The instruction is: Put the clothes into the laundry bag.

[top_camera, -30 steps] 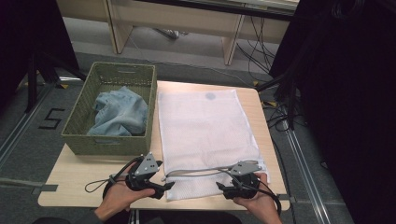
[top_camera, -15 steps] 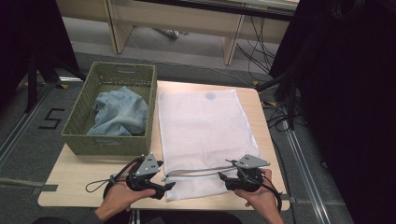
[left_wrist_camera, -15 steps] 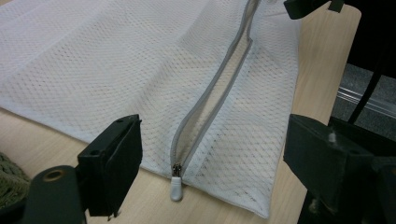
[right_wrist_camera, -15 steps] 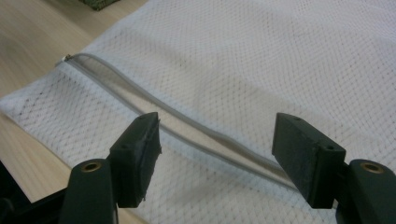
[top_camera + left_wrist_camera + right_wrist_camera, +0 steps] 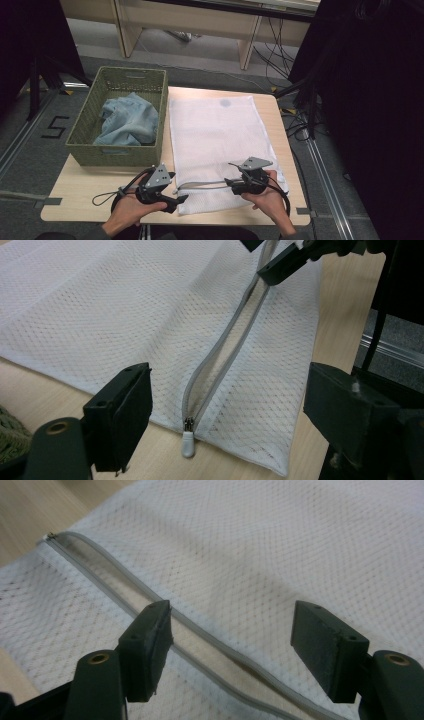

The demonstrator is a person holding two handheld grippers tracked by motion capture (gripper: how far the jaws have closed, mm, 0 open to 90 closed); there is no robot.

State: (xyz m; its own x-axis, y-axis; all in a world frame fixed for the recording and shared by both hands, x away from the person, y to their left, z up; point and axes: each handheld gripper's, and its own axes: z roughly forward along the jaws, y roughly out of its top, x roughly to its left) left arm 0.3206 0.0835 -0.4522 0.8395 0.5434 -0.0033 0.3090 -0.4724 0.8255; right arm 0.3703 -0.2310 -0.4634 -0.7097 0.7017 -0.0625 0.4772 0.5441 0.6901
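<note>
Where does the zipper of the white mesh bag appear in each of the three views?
High view: the zipper runs across the near end of the mesh bag, between the two grippers.
Left gripper view: it runs from bottom centre up to the top right, pull tab at the bottom.
Right gripper view: it crosses diagonally from upper left to lower right.
Shared landmark: the open gap of the zipper.

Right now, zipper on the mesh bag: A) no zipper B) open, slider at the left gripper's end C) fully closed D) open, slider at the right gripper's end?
B: the zipper gapes along the mesh bag, and its slider sits at the end between the left gripper's open jaws; the right gripper straddles the open stretch farther along.
</note>
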